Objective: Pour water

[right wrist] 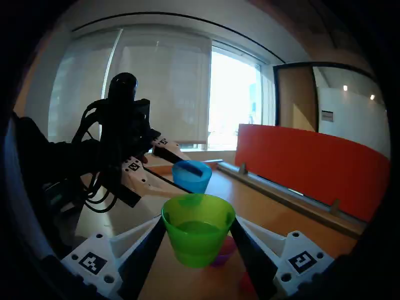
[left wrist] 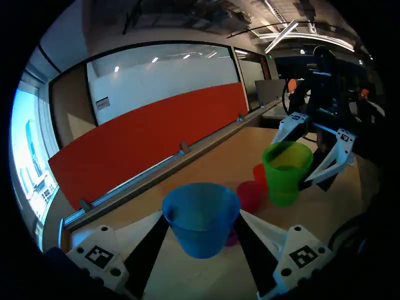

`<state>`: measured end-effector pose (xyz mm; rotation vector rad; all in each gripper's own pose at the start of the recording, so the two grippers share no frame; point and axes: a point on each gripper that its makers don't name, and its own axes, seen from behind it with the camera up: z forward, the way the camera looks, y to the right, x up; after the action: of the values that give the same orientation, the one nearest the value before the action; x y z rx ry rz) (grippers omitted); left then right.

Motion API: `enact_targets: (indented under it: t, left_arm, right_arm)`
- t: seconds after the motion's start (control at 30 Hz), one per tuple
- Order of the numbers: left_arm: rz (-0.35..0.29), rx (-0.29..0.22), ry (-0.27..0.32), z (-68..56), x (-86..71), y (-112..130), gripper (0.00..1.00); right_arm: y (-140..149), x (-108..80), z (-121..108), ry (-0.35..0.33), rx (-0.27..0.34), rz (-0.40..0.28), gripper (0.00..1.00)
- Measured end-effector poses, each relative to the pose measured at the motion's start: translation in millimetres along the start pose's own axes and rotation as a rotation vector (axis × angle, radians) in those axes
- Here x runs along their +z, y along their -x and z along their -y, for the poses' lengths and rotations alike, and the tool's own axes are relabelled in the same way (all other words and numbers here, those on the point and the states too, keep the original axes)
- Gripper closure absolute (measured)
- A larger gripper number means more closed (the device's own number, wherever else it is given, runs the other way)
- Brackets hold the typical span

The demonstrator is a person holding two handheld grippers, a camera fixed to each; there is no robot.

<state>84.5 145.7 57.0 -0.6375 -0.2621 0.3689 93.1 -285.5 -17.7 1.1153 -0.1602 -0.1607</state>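
My left gripper [left wrist: 201,216] is shut on a blue plastic cup [left wrist: 202,225], held upright above the wooden table [left wrist: 220,160]. Its inside looks empty. Farther right, my right gripper [left wrist: 296,162] holds a translucent green cup [left wrist: 285,172] upright, a little apart from the blue one. In the right gripper view the green cup [right wrist: 197,237] sits between the right gripper's [right wrist: 197,226] fingers with liquid showing in its lower half. Beyond it, the left gripper [right wrist: 181,172] carries the blue cup [right wrist: 191,177], with a dark-sleeved arm behind it.
Small red and pink cups [left wrist: 250,194] stand on the table between the two held cups, and a purple one [right wrist: 223,252] lies below the green cup. A red divider panel [left wrist: 150,135] with a metal rail [left wrist: 150,175] runs along the table's far edge.
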Motion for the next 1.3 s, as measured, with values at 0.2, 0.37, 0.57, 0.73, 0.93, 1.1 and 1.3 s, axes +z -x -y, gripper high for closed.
enact_targets:
  t: [0.2,0.37,0.57,0.73,0.93,1.1,1.3]
  left_arm:
    - [0.065,0.019,0.028,-3.5,3.3,19.5,0.14]
    - [0.123,0.025,0.062,-9.3,7.7,38.5,0.12]
    - [0.173,0.042,0.088,-14.0,13.6,55.5,0.12]
    - [0.21,0.042,0.116,-18.9,17.8,67.7,0.12]
    - [0.262,0.043,0.148,-23.5,23.8,85.4,0.12]
    - [0.307,0.039,0.172,-27.3,29.9,101.3,0.12]
    - [0.342,0.035,0.195,-30.5,34.9,115.6,0.12]
  right_arm:
    - [18.3,-2.1,-3.7,0.0,0.0,0.06,0.09]
    - [32.1,-3.4,-7.1,-0.005,0.014,0.11,0.09]
    - [45.5,-3.0,-10.3,-0.01,0.011,0.152,0.09]
    - [60.9,-1.9,-11.6,-0.018,0.011,0.203,0.09]
    - [77.9,0.7,-12.4,-0.024,0.007,0.252,0.09]
    - [92.2,2.4,-13.6,-0.031,0.016,0.297,0.09]
    - [104.6,7.0,-17.0,-0.031,0.011,0.336,0.09]
